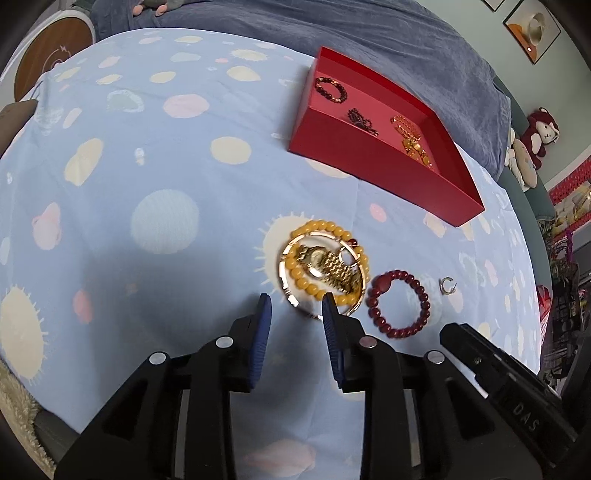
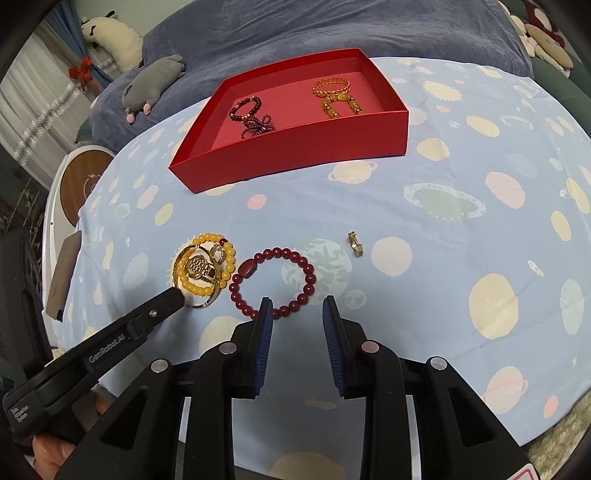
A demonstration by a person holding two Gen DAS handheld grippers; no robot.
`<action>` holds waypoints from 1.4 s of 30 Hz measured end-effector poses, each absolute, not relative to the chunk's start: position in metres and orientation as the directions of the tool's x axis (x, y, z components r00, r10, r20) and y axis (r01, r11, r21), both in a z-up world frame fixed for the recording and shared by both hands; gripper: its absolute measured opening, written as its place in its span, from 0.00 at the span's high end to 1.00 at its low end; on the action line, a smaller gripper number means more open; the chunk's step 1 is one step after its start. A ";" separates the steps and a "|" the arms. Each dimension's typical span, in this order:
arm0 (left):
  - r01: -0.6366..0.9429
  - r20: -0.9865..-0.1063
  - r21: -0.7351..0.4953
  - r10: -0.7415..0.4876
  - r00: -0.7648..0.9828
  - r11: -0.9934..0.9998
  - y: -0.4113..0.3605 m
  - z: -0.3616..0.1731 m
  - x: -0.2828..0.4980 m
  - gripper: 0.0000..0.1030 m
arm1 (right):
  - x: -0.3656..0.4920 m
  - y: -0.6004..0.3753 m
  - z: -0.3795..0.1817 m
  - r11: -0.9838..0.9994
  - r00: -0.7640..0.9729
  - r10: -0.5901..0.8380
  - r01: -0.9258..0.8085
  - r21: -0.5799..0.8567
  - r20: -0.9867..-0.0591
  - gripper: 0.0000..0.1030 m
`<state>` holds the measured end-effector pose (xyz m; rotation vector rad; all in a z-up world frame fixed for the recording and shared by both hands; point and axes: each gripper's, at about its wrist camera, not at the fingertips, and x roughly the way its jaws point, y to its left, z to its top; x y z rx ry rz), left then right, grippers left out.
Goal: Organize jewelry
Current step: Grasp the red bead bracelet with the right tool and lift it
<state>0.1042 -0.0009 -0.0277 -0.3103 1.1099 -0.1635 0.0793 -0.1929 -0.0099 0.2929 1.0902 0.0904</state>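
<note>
Both tools apart, empty: left tool (image 1: 297,308) at yellow bead bracelet (image 1: 325,258), right tool (image 2: 297,308) over red bead bracelet (image 2: 273,282), likely bound for red box (image 2: 295,147).

Background stuff: a pale blue planet-print sheet (image 2: 443,177) over the bed, a dark blue blanket (image 2: 295,33) bunched behind it, a grey plush (image 2: 155,83) lying on that, a red-and-white stuffed toy (image 1: 543,129) off to the side, and framed pictures (image 1: 532,29) on the wall.

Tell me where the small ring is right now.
The small ring lies alone on the blue sheet, right of the dark red bead bracelet and nearer than the red tray.
</note>
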 end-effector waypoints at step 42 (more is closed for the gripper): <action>0.062 -0.817 -0.315 -0.304 0.489 0.947 0.002 0.022 0.116 0.97 | 0.103 -0.215 0.046 0.965 0.586 0.179 0.051 0.257 -0.790 0.92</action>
